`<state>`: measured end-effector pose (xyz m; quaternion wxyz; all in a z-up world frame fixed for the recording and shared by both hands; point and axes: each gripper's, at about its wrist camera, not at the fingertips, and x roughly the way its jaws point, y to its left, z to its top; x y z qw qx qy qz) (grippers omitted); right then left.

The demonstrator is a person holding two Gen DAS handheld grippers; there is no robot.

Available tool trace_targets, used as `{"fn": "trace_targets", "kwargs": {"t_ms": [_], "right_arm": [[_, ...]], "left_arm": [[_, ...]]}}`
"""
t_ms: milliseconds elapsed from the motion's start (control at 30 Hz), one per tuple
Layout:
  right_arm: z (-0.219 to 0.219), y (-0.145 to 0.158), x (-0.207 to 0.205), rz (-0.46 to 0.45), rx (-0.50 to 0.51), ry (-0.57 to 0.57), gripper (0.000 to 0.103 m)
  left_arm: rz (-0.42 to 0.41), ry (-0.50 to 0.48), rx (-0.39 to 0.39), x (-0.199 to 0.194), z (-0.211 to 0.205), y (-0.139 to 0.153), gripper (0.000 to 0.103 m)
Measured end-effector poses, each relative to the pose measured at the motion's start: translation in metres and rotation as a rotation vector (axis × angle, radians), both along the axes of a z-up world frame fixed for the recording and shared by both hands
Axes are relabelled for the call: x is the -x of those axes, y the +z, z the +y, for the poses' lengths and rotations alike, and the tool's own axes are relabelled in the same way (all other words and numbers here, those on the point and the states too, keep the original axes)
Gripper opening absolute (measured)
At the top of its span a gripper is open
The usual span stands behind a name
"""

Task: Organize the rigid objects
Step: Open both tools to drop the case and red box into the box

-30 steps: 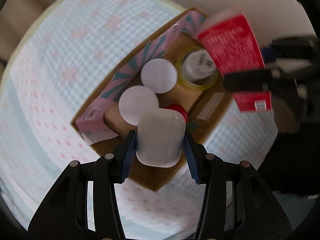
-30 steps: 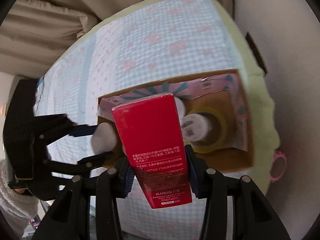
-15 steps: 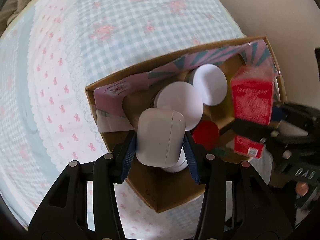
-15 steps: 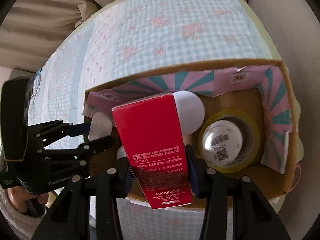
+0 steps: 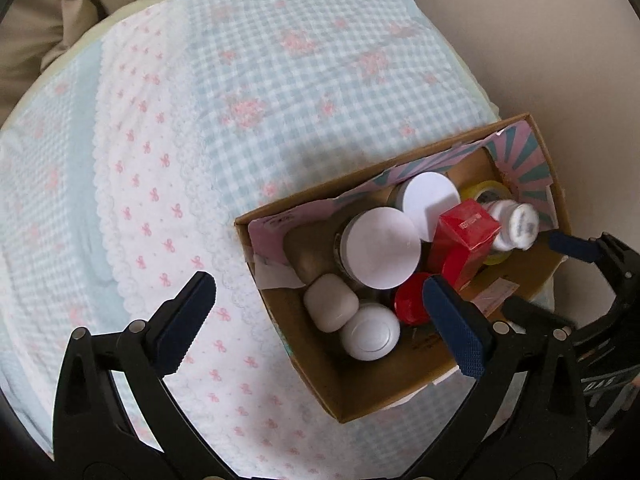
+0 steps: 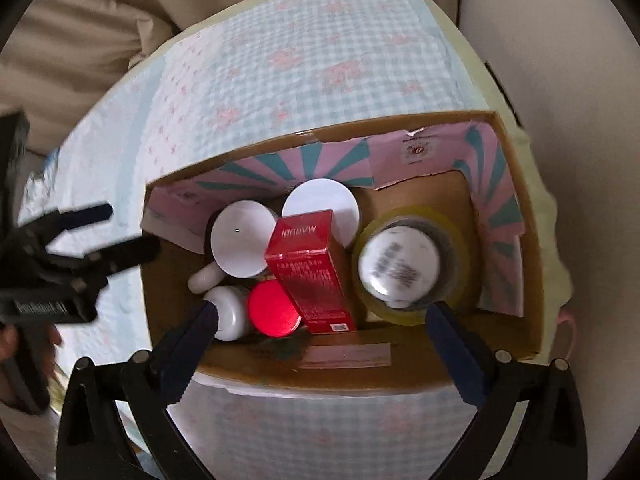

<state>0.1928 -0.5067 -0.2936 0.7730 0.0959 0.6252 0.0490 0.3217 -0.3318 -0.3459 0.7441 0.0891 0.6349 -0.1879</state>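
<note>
A cardboard box (image 5: 352, 392) with a pink and teal lining sits on the checked bedspread; it also shows in the right wrist view (image 6: 400, 368). Inside lie the white earbud case (image 5: 330, 307), the red carton (image 5: 464, 240) standing upright (image 6: 312, 272), white-lidded jars (image 5: 380, 246), a red cap (image 6: 274, 308) and a tape roll (image 6: 408, 264) around a white bottle. My left gripper (image 5: 324, 320) is open and empty above the box's near corner. My right gripper (image 6: 320, 344) is open and empty over the box's near wall.
The bed's blue-checked and pink-bow cover (image 5: 200, 120) spreads to the left and behind the box. A beige wall (image 5: 540, 40) runs along the right. A pink ring (image 6: 568, 328) lies by the box's right side.
Both grippers have opened. The left one let the white earbud case drop into the box, the right one let the red carton stand in the box. Both have pulled back a little.
</note>
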Motion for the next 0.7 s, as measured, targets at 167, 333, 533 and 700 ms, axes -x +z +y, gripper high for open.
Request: {"fn": "trace_targets", "kwargs": {"t_ms": [167,333,533,700], "right_arm": [[0.007,0.004,0.006,-0.002,0.041,0.036,0.103],[0.014,0.011,0.013,-0.01,0.053,0.02,0.103],[0.023,0.037,0.024,-0.045,0.08,0.007,0.103],[0.036,0.086,0.044,-0.09,0.086,0.007,0.103]], "left_arm": [[-0.008,-0.004,0.011,0.005,0.003,0.01,0.103],[-0.024,-0.013,0.032,0.012,0.007,0.024,0.103],[-0.065,-0.013,0.095,0.029,0.021,0.064,0.103],[-0.133,0.016,0.16,0.051,0.052,0.128,0.103]]}}
